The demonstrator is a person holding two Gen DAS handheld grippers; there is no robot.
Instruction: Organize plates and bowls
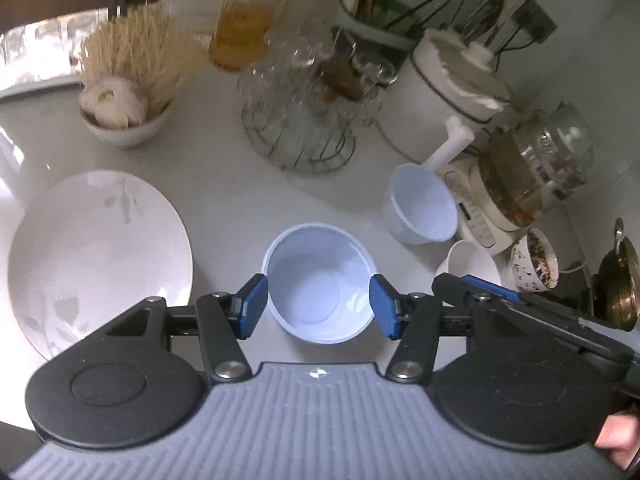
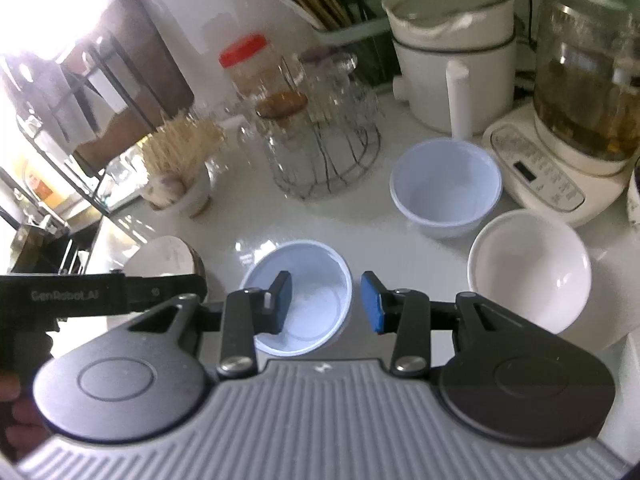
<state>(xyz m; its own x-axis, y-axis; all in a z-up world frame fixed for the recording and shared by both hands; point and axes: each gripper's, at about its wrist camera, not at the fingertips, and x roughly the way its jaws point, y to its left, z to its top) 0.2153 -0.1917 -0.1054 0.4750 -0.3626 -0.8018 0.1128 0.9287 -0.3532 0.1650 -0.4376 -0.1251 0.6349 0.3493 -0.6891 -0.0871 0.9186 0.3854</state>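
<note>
Glass jars (image 1: 304, 108) behind blue bowl (image 1: 320, 280)

"GenRobot_AI" and "10" on the left tool's (image 2: 100, 294) black body.

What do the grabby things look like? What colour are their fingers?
Each hand-held gripper has two blue finger pads on black hinged arms with silver bolts, two round black discs, and a ribbed grey body. One side bar carries pale lettering.
</note>
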